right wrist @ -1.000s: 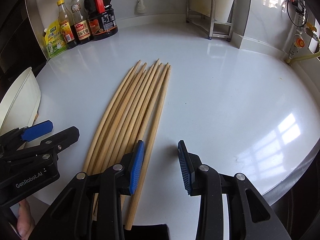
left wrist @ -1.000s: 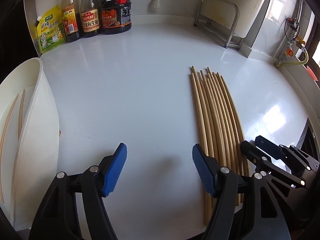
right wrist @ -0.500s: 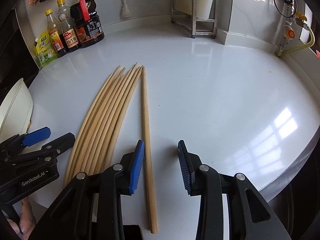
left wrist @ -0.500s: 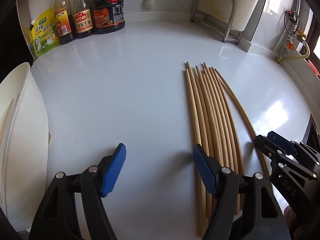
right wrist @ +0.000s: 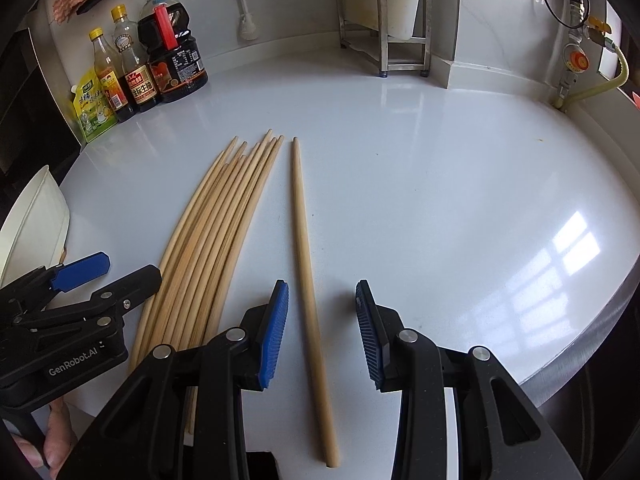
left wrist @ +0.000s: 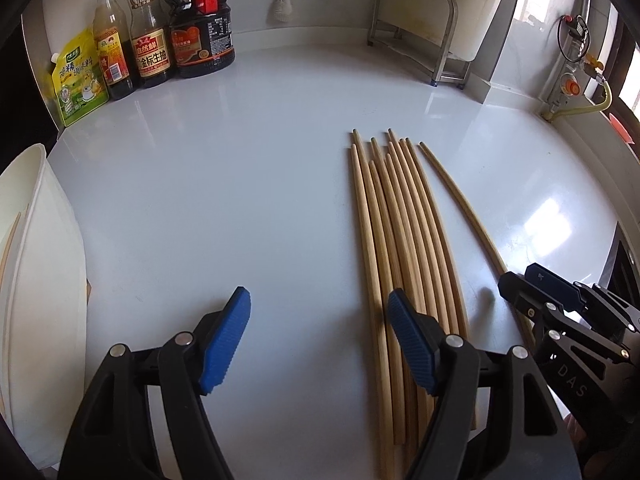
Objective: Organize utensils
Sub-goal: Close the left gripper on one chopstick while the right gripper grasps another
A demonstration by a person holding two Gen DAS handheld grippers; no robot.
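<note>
Several long wooden chopsticks lie in a bundle on the white counter, also in the right wrist view. One chopstick lies apart to the bundle's right, also in the left wrist view. My right gripper is open, its jaws on either side of that single chopstick near its thick end. My left gripper is open and empty, just left of the bundle. A white utensil holder at the left edge holds a couple of chopsticks.
Sauce bottles and a green pouch stand at the back left. A metal rack stands at the back right, with a gas valve and hose on the right wall. The counter edge curves at the right.
One chopstick has been separated from the bundle and moved right. My right gripper has shifted right and now straddles it. My left gripper has pulled back a little.
</note>
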